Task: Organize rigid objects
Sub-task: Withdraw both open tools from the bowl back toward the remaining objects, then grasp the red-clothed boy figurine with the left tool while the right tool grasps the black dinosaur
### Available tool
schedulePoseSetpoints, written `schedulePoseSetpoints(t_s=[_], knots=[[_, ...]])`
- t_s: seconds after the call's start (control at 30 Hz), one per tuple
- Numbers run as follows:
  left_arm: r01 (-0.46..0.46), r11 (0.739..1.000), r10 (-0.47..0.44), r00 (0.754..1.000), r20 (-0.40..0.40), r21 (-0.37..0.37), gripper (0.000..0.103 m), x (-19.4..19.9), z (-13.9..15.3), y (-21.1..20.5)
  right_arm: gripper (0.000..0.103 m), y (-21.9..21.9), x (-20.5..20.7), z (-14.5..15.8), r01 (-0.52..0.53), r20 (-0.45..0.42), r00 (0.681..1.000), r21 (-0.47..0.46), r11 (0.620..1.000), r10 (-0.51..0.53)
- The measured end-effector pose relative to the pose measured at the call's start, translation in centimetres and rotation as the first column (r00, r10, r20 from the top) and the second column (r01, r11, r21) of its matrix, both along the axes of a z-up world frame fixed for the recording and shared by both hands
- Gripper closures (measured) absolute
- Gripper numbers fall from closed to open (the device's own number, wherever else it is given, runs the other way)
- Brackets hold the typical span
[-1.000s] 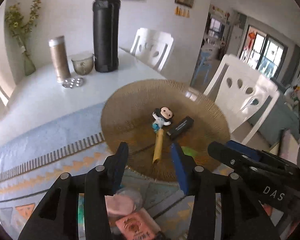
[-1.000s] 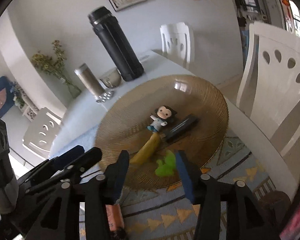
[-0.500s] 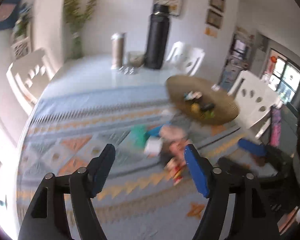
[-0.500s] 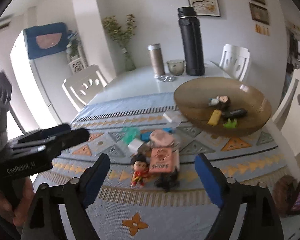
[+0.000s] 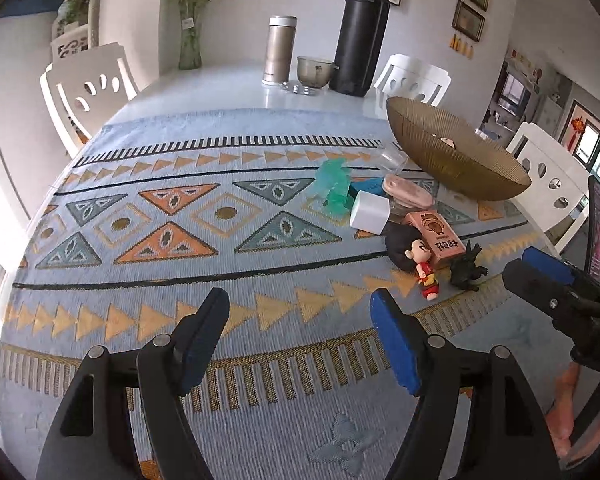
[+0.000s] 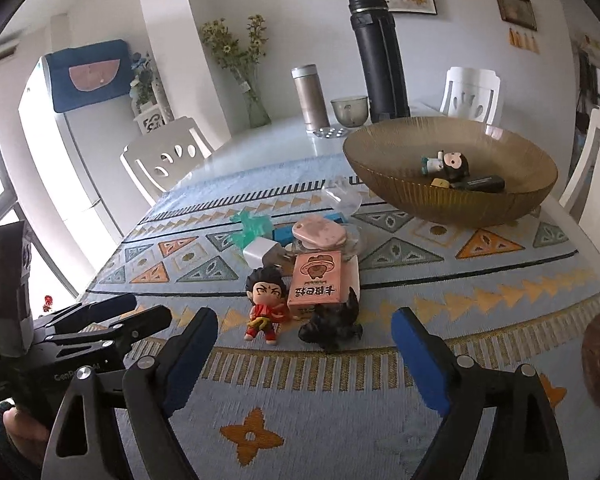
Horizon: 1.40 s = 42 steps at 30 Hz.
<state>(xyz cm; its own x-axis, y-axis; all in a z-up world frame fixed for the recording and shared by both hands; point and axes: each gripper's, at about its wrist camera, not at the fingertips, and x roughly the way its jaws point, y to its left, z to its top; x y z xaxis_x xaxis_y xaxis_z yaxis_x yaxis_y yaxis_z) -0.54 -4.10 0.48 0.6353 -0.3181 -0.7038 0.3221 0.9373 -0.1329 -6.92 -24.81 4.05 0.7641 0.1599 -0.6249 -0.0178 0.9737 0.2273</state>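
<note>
A cluster of small objects lies on the patterned cloth: a red-suited figurine [image 6: 265, 306], a black dinosaur toy [image 6: 334, 326], a pink card box [image 6: 316, 284], a white charger [image 6: 262, 254], a green toy [image 6: 250, 226] and a pink case [image 6: 318, 232]. The amber bowl [image 6: 440, 200] holds a dark-haired figurine [image 6: 446, 164], a black bar and a yellow piece. My right gripper [image 6: 304, 356] is open and empty, just short of the figurine and dinosaur. My left gripper [image 5: 300, 336] is open and empty, left of the cluster [image 5: 416, 252].
A black thermos [image 6: 378, 56], a steel flask [image 6: 310, 96], a glass cup [image 6: 350, 110] and a flower vase [image 6: 254, 96] stand at the table's far end. White chairs [image 6: 166, 160] surround the table. A clear cup [image 6: 342, 200] lies beside the bowl.
Both grippers have pulled back from over the bowl to low over the cloth's near side and opened wider. The right one has come closer to the figurine and dinosaur.
</note>
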Motion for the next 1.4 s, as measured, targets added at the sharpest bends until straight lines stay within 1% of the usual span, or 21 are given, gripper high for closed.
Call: schedulePoseSetpoints(t_s=[0.07,0.23,0.37,0.5,0.6,0.73,0.8,0.87,0.93,1.0,1.03,1.1,1.13,1.2,1.23,1.33,1.37,1.4], knots=[[-0.001,1.000,0.001,1.000,0.002,-0.006,0.031,-0.1,0.0,0.1,0.013,-0.2,0.3,-0.2,0.007,-0.011,1.000,0.004,1.000,-0.007],[-0.003,1.000,0.002,1.000,-0.025,-0.018,0.031,0.3,-0.3,0.3,0.013,-0.8,0.5,-0.5,0.020,-0.029,0.999,0.038,0.999,-0.019],[-0.004,1.000,0.003,1.000,-0.025,-0.028,0.031,0.2,-0.3,0.5,0.013,-1.3,0.6,-0.6,0.028,-0.037,0.999,0.063,0.998,-0.026],[-0.004,1.000,0.003,1.000,-0.031,-0.024,0.031,0.3,-0.4,0.5,0.013,-1.5,0.6,-0.6,0.035,-0.039,0.999,0.074,0.997,-0.032],[-0.001,1.000,0.001,1.000,-0.030,-0.023,0.031,0.2,-0.4,0.4,0.013,-1.8,0.2,-0.4,0.057,-0.021,0.998,0.075,0.996,-0.056],[0.008,1.000,-0.008,1.000,-0.022,0.008,0.031,0.1,-0.3,-0.1,0.013,-3.0,-0.2,-0.3,0.091,-0.008,0.996,0.122,0.988,-0.091],[0.028,0.999,-0.027,0.999,-0.042,0.038,0.031,0.4,-0.4,-0.8,0.013,-3.7,-0.2,-0.5,0.114,-0.022,0.994,0.148,0.982,-0.112],[0.058,0.998,-0.055,0.995,-0.080,0.035,0.031,1.1,-0.3,-1.4,0.013,-4.2,0.0,-0.7,0.124,-0.036,0.992,0.171,0.977,-0.119],[0.097,0.995,-0.095,0.988,-0.118,0.012,0.031,1.9,-0.1,-2.2,0.013,-4.5,0.2,-0.9,0.137,-0.048,0.990,0.177,0.975,-0.131],[0.146,0.989,-0.151,0.974,-0.171,-0.037,0.031,2.8,0.0,-3.4,0.013,-4.5,0.2,-0.9,0.145,-0.048,0.989,0.171,0.974,-0.139],[0.178,0.982,-0.188,0.961,-0.201,-0.069,0.031,3.2,-0.1,-4.1,0.013,-4.5,0.2,-0.8,0.149,-0.046,0.989,0.165,0.975,-0.144],[0.211,0.971,-0.230,0.949,-0.215,-0.109,0.032,3.7,-0.2,-5.4,0.013,-4.4,0.2,-0.8,0.154,-0.044,0.988,0.155,0.976,-0.149],[0.214,0.971,-0.232,0.949,-0.212,-0.104,0.032,3.9,-0.3,-6.0,0.013,-4.4,0.2,-0.8,0.156,-0.045,0.988,0.153,0.976,-0.151],[0.200,0.978,-0.210,0.957,-0.199,-0.066,0.032,4.4,-0.6,-7.1,0.013,-4.4,0.2,-0.8,0.160,-0.049,0.987,0.152,0.975,-0.154],[0.194,0.979,-0.203,0.959,-0.198,-0.060,0.035,4.6,-0.9,-7.5,0.013,-4.5,0.2,-0.9,0.160,-0.051,0.987,0.153,0.975,-0.154],[0.201,0.978,-0.209,0.956,-0.206,-0.056,0.052,5.0,-1.7,-7.8,0.013,-4.5,0.4,-1.0,0.161,-0.058,0.986,0.155,0.975,-0.154],[0.215,0.975,-0.222,0.957,-0.186,-0.055,0.061,4.7,-1.7,-7.7,0.013,-4.5,0.4,-1.0,0.160,-0.060,0.986,0.153,0.975,-0.153],[0.230,0.971,-0.239,0.952,-0.190,-0.071,0.066,4.8,-1.5,-7.4,0.013,-4.4,0.4,-1.0,0.159,-0.060,0.987,0.149,0.976,-0.152]])
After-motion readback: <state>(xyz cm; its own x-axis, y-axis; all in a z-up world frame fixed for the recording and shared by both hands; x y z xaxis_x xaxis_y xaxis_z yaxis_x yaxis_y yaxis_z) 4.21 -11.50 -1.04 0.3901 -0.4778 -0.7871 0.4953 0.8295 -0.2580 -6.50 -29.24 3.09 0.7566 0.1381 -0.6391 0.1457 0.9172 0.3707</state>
